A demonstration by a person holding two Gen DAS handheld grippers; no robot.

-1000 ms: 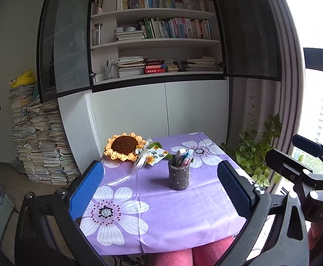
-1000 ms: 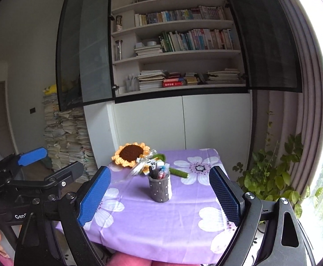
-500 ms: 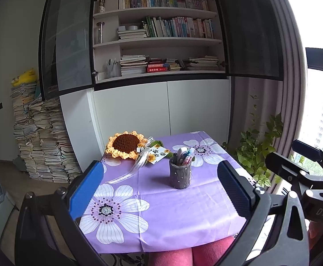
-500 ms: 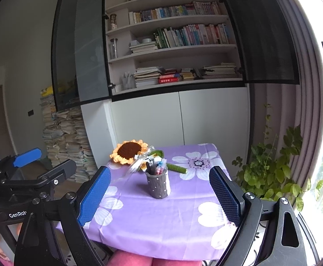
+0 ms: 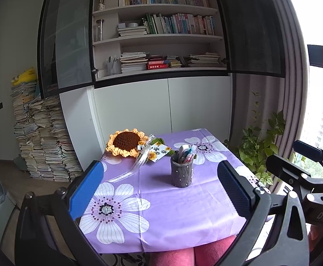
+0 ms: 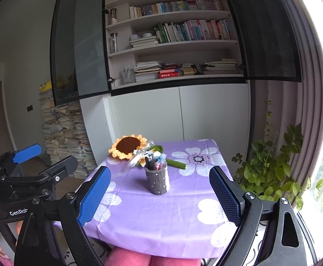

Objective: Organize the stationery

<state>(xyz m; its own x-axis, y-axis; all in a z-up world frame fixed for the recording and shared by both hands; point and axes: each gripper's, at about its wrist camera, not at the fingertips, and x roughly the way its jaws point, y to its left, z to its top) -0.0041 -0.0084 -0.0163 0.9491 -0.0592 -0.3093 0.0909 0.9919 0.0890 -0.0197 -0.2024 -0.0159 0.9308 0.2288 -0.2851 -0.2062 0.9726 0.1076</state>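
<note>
Since the grey pen cup (image 5: 181, 174) stands upright near the middle of the desk (image 5: 183, 217) with pens (image 5: 187, 154) already bunched inside it, I judge the sorting done or nearly so; I see no loose pen on the purple flowered cloth. Behind the cup lie a crocheted sunflower (image 5: 126, 143) with its ribbon and a printed card (image 5: 160, 153), and a green stem (image 6: 177, 164) lies just beside the cup. My left tongs (image 5: 161, 195) and right tongs (image 6: 160, 196) both stand wide open, holding nothing, well short of the cup and clear of the desk. How many pens sit in the cup I cannot count, and the card's print is too small to read. My near desk edge is cut off by pink-clad knees (image 5: 192, 255).
</note>
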